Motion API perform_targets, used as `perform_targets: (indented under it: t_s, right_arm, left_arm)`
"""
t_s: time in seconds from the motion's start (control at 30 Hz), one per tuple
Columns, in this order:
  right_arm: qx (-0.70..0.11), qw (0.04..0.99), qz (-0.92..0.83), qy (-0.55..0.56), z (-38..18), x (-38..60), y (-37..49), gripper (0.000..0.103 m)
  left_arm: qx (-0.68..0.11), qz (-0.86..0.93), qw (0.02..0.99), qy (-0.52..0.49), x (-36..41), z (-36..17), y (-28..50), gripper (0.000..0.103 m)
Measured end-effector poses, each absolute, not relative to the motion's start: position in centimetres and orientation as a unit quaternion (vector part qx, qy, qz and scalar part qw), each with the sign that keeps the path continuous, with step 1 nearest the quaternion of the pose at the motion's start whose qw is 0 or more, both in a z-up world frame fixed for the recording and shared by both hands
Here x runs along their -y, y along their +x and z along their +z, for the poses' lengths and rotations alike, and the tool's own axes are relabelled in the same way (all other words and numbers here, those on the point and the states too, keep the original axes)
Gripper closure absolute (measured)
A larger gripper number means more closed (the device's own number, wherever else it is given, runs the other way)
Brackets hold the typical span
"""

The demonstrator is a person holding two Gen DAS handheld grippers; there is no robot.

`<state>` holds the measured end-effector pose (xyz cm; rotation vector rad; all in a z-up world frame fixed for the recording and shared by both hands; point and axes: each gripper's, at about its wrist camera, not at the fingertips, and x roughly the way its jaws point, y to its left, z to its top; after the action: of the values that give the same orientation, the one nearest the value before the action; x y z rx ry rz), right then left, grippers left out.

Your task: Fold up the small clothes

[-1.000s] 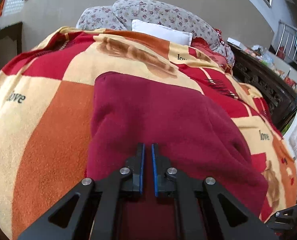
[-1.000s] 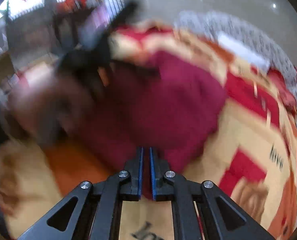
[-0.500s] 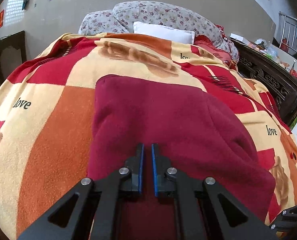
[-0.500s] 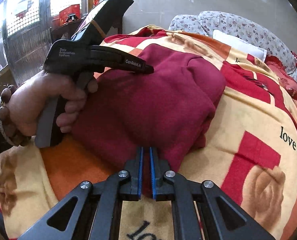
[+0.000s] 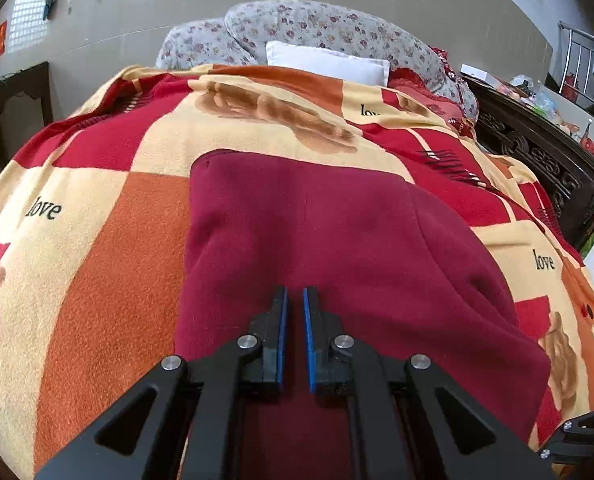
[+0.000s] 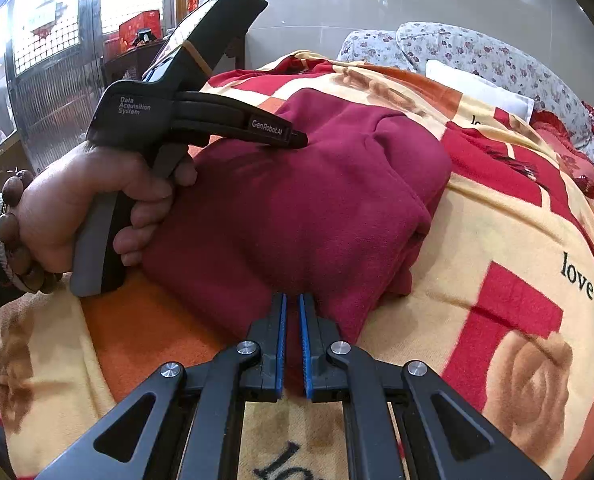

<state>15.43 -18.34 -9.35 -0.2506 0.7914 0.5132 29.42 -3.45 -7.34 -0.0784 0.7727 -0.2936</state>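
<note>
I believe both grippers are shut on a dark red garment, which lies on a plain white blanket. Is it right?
Not quite. The blanket is not plain white: it is checked in red, orange and cream, as the right wrist view shows. Both the left gripper and right gripper are shut on the dark red garment.

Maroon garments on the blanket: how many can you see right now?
1. The maroon garment lies folded mid-blanket, its near edge pinched by the left gripper and right gripper. More could be hidden beneath.

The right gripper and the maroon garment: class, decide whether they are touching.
Touching. The right wrist view shows the right gripper with its blue pads pinching the near edge of the maroon garment, red fabric filling the narrow slot between them.
</note>
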Motion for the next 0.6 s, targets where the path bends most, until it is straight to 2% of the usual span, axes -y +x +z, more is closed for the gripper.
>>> perform_targets:
  t_s: [0.03,0.1,0.17,0.2,0.27,0.3,0.33,0.5,0.6]
  right_arm:
    - [-0.379,0.884,0.245,-0.123,-9.3,18.2,15.3,0.099]
    - [-0.373,0.885,0.243,-0.135,-8.9,17.9,14.8,0.099]
    - [-0.373,0.891,0.232,-0.115,-7.6,18.3,14.1,0.098]
    - [-0.374,0.894,0.229,-0.092,-6.9,18.8,13.7,0.094]
    - [-0.366,0.905,0.214,-0.034,-5.0,20.5,12.0,0.076]
    - [-0.362,0.911,0.195,-0.025,-4.5,21.0,11.3,0.052]
    - [-0.355,0.920,0.163,-0.021,-4.0,21.7,10.0,0.039]
    - [-0.362,0.926,0.101,0.027,-4.7,24.1,5.5,0.039]
    - [-0.364,0.926,0.079,0.066,-5.6,25.2,3.0,0.039]
  left_arm:
    - [-0.385,-0.147,0.910,-0.044,3.0,-6.9,29.4,0.094]
    - [-0.382,-0.148,0.910,-0.066,2.0,-5.4,28.4,0.079]
    - [-0.361,-0.138,0.920,-0.064,1.1,-3.2,25.9,0.034]
    - [-0.337,-0.125,0.932,-0.048,0.7,-2.0,24.2,0.027]
    - [-0.283,-0.121,0.951,-0.015,-0.1,0.1,19.5,0.015]
    - [-0.274,-0.125,0.954,-0.003,-0.3,0.5,17.4,0.011]
    - [-0.271,-0.130,0.954,0.005,-0.4,0.7,15.9,0.002]
    - [-0.265,-0.107,0.957,0.056,-0.2,-0.8,8.3,0.000]
    - [-0.294,-0.073,0.950,0.071,0.5,-2.4,5.5,0.000]
